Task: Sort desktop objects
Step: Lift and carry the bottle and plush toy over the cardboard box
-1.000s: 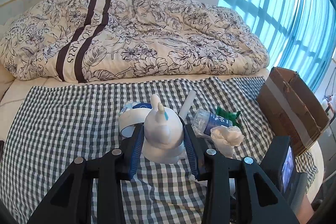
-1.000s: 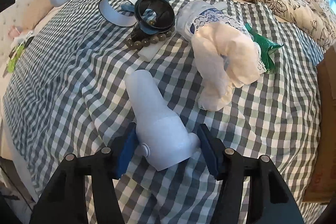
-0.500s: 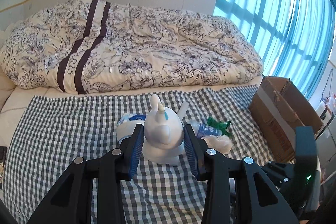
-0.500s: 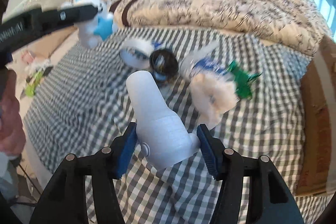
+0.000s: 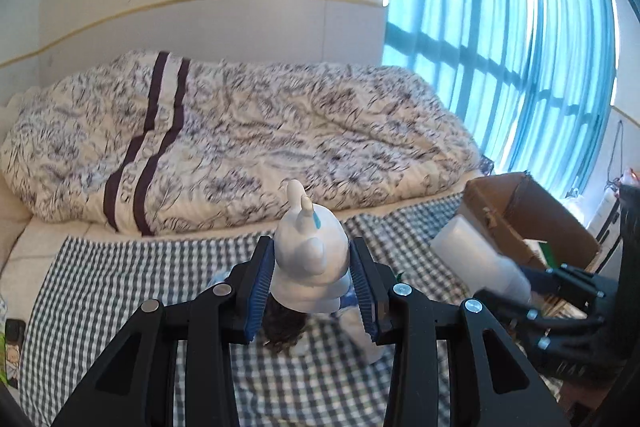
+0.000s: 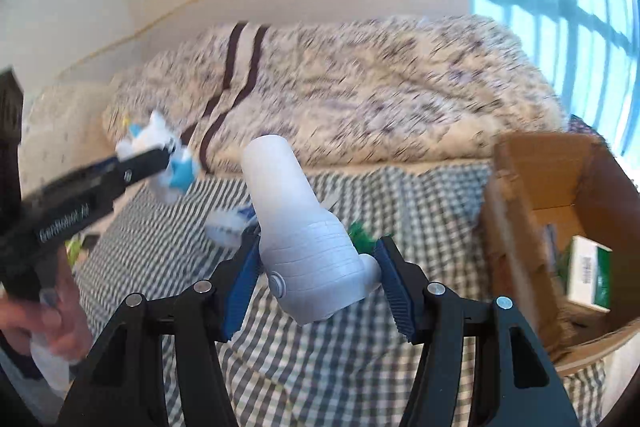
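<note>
At the far left of the right wrist view a person's hand (image 6: 52,323) grips the handle of the left gripper (image 5: 310,283), whose jaws pinch a white toy figure (image 5: 308,259) with a small blue mark on its head (it looks like a horned or eared animal, seen from behind). The toy is held up off the bed, above the checked cloth (image 5: 120,287) that covers the near part of the mattress. Behind it lies a rumpled floral duvet (image 5: 240,139) with two dark stripes. Under the toy, on the cloth, a few loose items (image 5: 284,327) lie blurred and mostly hidden. Further right, the right gripper (image 6: 316,283) has its blue-padded jaws closed against the wide end of a white plastic bottle-like piece (image 6: 296,227), also lifted clear of the cloth. At the right edge stands an open cardboard box (image 6: 516,187), a green-and-white carton (image 6: 588,279) lying inside it, with blue curtains (image 5: 500,67) behind.
</note>
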`<state>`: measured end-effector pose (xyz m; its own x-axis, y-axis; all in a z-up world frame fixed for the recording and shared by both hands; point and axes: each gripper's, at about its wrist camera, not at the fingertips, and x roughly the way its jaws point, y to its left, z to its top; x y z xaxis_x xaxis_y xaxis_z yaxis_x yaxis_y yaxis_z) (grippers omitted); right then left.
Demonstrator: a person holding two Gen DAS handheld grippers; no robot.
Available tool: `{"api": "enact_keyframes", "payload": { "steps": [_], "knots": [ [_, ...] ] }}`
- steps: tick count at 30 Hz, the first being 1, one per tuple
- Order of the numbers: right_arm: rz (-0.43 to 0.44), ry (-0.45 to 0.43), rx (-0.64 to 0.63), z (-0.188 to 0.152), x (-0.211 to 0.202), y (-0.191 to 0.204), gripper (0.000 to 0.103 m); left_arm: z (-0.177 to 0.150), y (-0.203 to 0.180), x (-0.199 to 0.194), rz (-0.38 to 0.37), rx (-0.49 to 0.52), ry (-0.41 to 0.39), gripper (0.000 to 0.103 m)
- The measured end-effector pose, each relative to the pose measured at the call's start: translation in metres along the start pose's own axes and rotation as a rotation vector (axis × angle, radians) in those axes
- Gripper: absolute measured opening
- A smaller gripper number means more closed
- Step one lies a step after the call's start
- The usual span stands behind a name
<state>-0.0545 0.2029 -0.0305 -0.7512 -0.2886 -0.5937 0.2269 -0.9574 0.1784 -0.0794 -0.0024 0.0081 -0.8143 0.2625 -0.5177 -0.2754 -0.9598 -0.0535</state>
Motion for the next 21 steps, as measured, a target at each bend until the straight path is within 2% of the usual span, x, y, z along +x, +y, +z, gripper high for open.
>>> {"api": "enact_keyframes", "payload": {
  "steps": [13,18,21],
  "knots": [
    [-0.070,-0.185,0.171,0.024,-0.077,-0.075,0.058,0.025,-0.064,-0.014,-0.066,0.033,-0.081,0.039],
    [-0.144,-0.246,0.181,0.027,-0.105,-0.097,0.058,0.034,-0.089,-0.017,-0.092,0.045,-0.114,0.039],
    [-0.158,-0.266,0.199,0.029,-0.117,-0.112,0.058,0.037,-0.103,-0.016,-0.109,0.056,-0.125,0.039]
  ]
}}
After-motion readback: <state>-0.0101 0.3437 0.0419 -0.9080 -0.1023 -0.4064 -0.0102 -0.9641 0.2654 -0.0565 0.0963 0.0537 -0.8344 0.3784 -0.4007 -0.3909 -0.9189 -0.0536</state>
